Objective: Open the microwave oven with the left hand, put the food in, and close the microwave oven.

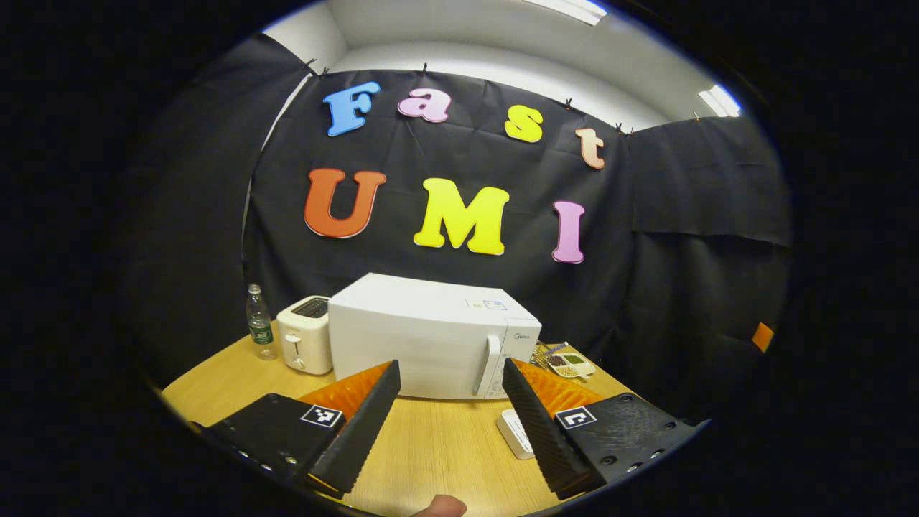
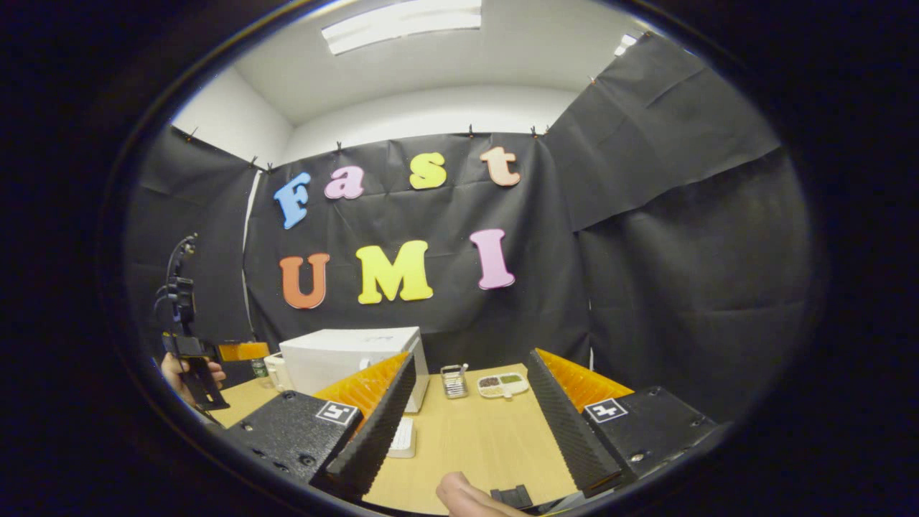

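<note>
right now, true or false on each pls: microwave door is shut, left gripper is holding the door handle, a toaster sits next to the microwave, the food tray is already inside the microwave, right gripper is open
1. The microwave door is shut. True.
2. The left gripper holds the door handle. False: it is open, short of the handle, gripping nothing.
3. A toaster sits beside the microwave. True, with a water bottle on its other side.
4. The food tray is inside the microwave. False: it lies on the table, outside.
5. The right gripper is open. True.

Plastic, wood and cloth

Smooth glossy white microwave (image 1: 431, 337) at twelve o'clock; matt wooden table (image 1: 438, 452); ribbed black fingers (image 1: 362, 424); matt cloth wall (image 1: 668, 237).
</note>
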Available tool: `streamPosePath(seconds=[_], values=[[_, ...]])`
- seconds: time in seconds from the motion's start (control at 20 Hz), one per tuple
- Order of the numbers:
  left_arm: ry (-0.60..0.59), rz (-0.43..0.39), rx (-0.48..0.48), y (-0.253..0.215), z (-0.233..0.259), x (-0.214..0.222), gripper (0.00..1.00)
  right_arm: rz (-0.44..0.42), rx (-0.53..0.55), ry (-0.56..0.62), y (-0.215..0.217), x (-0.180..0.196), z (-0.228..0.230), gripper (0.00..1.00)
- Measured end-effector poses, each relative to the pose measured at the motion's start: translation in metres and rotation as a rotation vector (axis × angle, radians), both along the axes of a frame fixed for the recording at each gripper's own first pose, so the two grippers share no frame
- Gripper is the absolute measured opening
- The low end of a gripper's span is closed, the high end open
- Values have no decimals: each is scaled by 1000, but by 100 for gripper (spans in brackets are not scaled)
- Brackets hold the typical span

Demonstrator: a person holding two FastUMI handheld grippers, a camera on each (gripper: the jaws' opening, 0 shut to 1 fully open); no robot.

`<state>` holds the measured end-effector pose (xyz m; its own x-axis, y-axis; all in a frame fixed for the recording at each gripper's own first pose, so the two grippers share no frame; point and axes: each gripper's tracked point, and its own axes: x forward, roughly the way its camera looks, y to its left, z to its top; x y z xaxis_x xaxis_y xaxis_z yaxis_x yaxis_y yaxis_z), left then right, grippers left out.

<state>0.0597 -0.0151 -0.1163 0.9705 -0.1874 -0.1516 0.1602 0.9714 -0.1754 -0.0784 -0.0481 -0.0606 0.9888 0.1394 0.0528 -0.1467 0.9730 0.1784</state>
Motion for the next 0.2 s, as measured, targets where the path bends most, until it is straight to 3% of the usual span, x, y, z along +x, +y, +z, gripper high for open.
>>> streamPosePath(seconds=[0.15, 0.2], values=[[-35, 86, 15, 21, 35, -31, 92, -1, -10, 4, 3, 3, 4, 99], [-48, 113, 26, 29, 48, -40, 92, -7, -16, 5, 3, 3, 6, 88]])
